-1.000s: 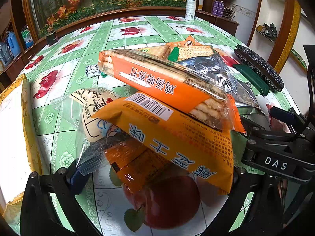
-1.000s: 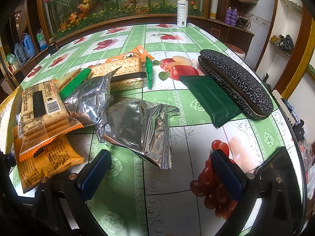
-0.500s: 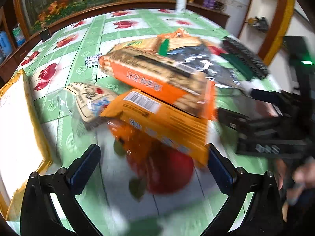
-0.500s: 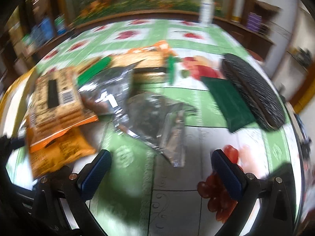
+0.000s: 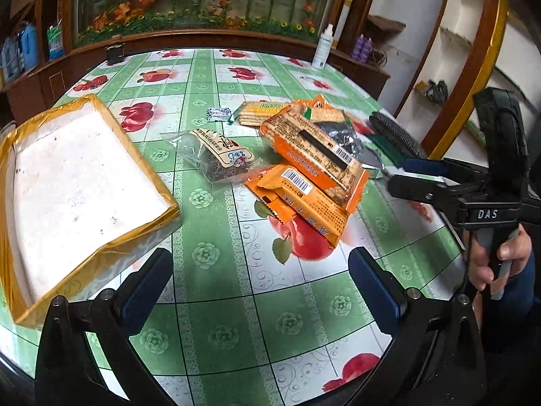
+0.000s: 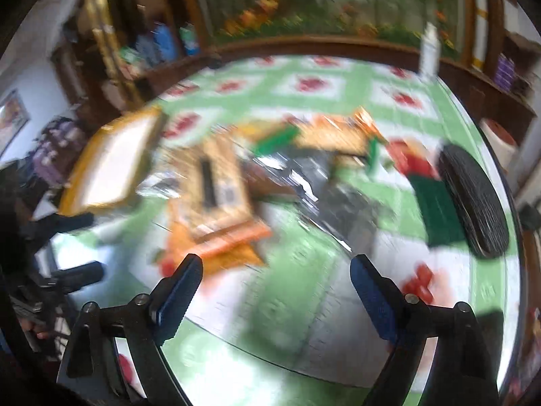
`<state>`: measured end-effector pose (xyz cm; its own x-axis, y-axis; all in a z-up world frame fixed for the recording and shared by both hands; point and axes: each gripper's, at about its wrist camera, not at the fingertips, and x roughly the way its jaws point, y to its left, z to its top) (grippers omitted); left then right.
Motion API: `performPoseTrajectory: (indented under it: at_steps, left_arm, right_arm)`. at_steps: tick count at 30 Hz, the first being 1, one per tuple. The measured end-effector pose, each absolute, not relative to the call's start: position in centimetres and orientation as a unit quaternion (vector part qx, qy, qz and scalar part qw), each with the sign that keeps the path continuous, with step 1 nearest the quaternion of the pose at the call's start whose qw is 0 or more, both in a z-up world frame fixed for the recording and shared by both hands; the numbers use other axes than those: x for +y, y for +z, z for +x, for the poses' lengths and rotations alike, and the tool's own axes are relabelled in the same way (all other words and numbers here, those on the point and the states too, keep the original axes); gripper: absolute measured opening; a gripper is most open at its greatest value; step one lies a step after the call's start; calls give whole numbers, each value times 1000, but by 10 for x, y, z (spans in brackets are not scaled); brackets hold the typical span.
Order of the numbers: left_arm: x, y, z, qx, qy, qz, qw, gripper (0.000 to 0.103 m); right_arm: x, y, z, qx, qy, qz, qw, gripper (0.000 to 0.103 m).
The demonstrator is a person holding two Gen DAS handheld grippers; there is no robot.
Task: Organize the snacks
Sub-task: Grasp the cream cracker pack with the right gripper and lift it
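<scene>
A pile of snacks lies mid-table: two orange cracker packs (image 5: 314, 150), one stacked on the other (image 5: 304, 203), a clear bag with a dark snack (image 5: 219, 162), silver foil bags (image 5: 341, 135), a green-edged cracker pack (image 5: 260, 111) and a small blue-white candy (image 5: 219, 114). A white foam box taped in yellow (image 5: 77, 182) sits at the left. My left gripper (image 5: 260, 287) is open and empty, short of the pile. My right gripper (image 6: 274, 291) is open and empty; its view is blurred, showing the orange packs (image 6: 216, 189) and the box (image 6: 115, 162).
A round table with a green fruit-print cloth (image 5: 236, 304). A black glasses case (image 5: 395, 132) and a green cloth (image 6: 439, 209) lie at the right. A white spray bottle (image 5: 324, 45) stands at the far edge. The right gripper shows in the left view (image 5: 419, 172).
Both grippers have pulled back and up from the snack pile. The foam box has come into view. The right view is now motion-blurred.
</scene>
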<state>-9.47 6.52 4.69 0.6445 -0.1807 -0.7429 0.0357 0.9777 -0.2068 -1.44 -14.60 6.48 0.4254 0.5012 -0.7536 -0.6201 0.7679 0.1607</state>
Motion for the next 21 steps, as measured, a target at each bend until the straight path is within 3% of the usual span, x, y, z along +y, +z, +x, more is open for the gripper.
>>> performPoseTrajectory:
  at_steps: [11, 13, 15, 21]
  left_arm:
    - [66, 43, -103, 417, -50, -86, 904, 103]
    - [69, 43, -103, 418, -46, -89, 903, 103]
    - [70, 42, -103, 419, -44, -91, 902, 103]
    - [71, 41, -100, 421, -47, -97, 901, 103]
  right_arm:
    - [-70, 58, 21, 421, 359, -121, 824, 88]
    - [-62, 51, 26, 430, 354, -130, 821, 80]
    - [-60, 43, 29, 445, 349, -133, 814, 61]
    - [-77, 42, 24, 446, 354, -108, 815, 55]
